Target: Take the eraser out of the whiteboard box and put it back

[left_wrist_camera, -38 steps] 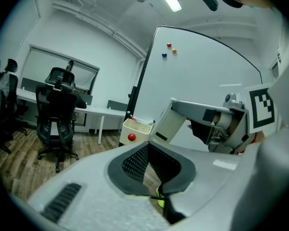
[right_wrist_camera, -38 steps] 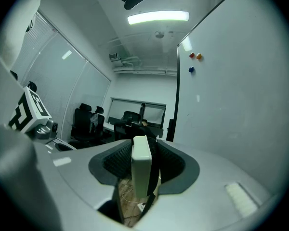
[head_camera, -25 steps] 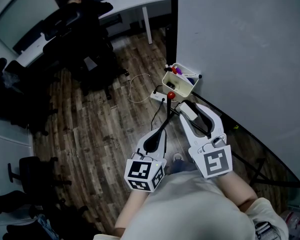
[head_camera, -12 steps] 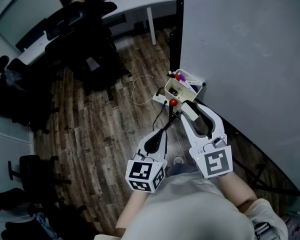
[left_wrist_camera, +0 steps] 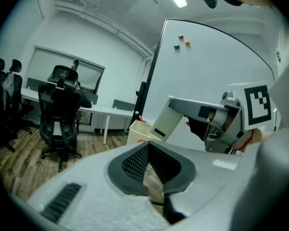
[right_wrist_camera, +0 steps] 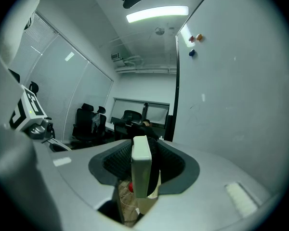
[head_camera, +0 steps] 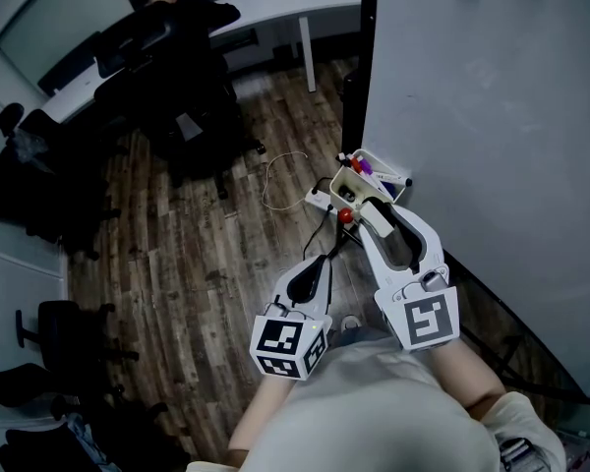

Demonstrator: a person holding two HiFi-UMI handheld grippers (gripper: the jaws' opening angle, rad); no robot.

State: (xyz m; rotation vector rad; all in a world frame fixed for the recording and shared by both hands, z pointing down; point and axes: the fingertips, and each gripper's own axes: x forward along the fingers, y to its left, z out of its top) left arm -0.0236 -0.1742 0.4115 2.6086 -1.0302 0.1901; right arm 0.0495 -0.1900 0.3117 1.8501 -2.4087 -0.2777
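Observation:
The whiteboard box (head_camera: 372, 173), a cream tray holding markers, hangs at the lower left edge of the whiteboard (head_camera: 492, 116). My right gripper (head_camera: 372, 207) is shut on the white eraser (head_camera: 377, 220), held on edge just short of the box. In the right gripper view the eraser (right_wrist_camera: 141, 170) stands upright between the pads, with the box (right_wrist_camera: 148, 203) showing below it. The left gripper view shows the eraser (left_wrist_camera: 166, 121) close to the box (left_wrist_camera: 136, 131). My left gripper (head_camera: 324, 256) hangs lower left of the box, shut and empty, its pads (left_wrist_camera: 135, 160) meeting at the tips.
A white power strip (head_camera: 320, 198) and loose cables (head_camera: 275, 180) lie on the wooden floor under the box. A small red thing (head_camera: 345, 215) shows beside the eraser. Black office chairs (head_camera: 177, 57) and a white desk (head_camera: 275, 3) stand behind. Coloured magnets (left_wrist_camera: 182, 41) sit high on the board.
Both grippers have moved forward toward the whiteboard. The eraser in my right gripper now sits right next to the box; the grip is unchanged.

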